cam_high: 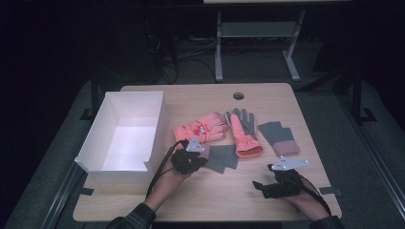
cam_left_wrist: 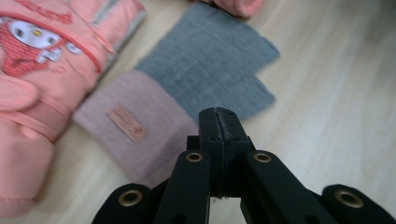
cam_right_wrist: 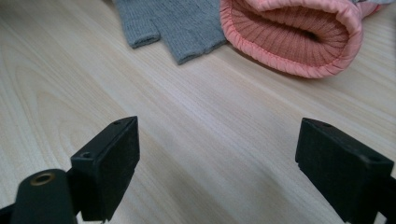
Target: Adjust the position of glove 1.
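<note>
On the wooden table (cam_high: pixel 210 186), the left claw (cam_left_wrist: pixel 218 122) pinches the grey mitten (cam_left_wrist: pixel 187 88); right claw (cam_right_wrist: pixel 217 163) gapes, empty.

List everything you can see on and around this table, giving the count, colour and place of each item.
Table: one, light wood, under everything.
Cable hole: one, dark, far edge of the table.
Box: one, white, open, left side of the table.
Cartoon glove: one, pink, padded, beside the box.
Palm-up glove: one, pink with a grey palm, centre.
Near knitted glove: one, grey with a dusty pink cuff, in front of the left gripper.
Far knitted glove: one, same colours, right of centre.
Left gripper: one, black, jaws shut, over the near knitted glove.
Right gripper: one, black, jaws open, over bare wood.
</note>
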Tool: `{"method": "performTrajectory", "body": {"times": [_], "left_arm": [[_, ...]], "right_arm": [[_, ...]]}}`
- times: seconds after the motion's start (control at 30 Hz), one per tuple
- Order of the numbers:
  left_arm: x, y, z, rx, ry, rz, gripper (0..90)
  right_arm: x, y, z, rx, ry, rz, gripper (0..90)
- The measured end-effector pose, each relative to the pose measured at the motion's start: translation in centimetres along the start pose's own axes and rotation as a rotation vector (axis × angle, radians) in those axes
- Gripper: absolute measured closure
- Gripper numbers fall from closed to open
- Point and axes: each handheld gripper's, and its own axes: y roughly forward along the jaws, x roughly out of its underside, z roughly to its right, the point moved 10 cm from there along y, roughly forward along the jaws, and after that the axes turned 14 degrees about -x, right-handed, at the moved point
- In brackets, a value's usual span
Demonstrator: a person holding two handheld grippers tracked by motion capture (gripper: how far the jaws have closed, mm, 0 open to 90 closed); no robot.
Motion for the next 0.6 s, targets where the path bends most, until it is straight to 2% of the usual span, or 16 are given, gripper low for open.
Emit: {"method": "performTrajectory", "body": {"times": [0.13,0.23,0.3,0.33,0.6], "left_arm": [[-0.3,0.6,-0.5,-0.023,-0.003,-0.003,89.7],[-0.9,1.2,-1.5,-0.048,-0.030,0.005,89.7],[-1.1,1.4,-1.7,-0.057,-0.033,0.006,89.7],[-1.5,1.8,-2.1,-0.065,-0.053,0.009,89.7],[-1.7,3.4,-3.7,-0.128,-0.050,-0.021,89.6]], "right_arm": [[0.0,-0.1,0.0,0.003,-0.001,-0.005,13.7],[0.1,-0.1,0.1,0.005,-0.004,-0.007,13.8],[0.1,-0.1,0.2,0.007,-0.005,-0.007,13.8],[0.0,-0.1,0.1,0.004,-0.002,-0.005,13.8],[0.2,0.0,0.2,0.004,-0.004,-0.018,13.8]]}}
